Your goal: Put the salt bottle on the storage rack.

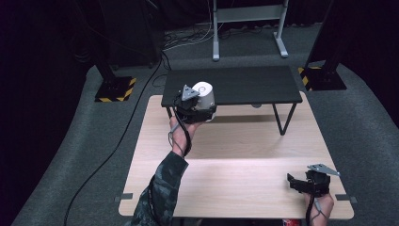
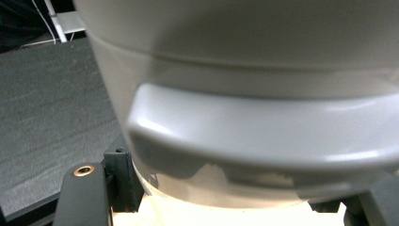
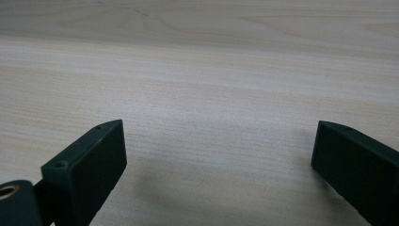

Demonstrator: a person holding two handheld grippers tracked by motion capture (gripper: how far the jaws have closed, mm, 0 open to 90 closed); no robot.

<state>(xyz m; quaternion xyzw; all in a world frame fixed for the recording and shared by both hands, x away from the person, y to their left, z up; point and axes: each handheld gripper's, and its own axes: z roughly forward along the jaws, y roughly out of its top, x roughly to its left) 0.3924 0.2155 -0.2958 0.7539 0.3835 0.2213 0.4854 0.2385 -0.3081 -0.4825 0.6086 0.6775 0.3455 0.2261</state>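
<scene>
The left claw (image 1: 200, 107) was closed around a white mug (image 1: 205, 94), its jaws pressed to either side of the mug's lower body just below the handle (image 2: 263, 136), and held it lifted at the front edge of the small black shelf (image 1: 263, 84), probably so it could be set there. The right claw (image 1: 301, 182) rested low over the wooden bench (image 1: 244, 188) near its front right corner, jaws spread wide and empty, apparently parked clear of the work.
</scene>
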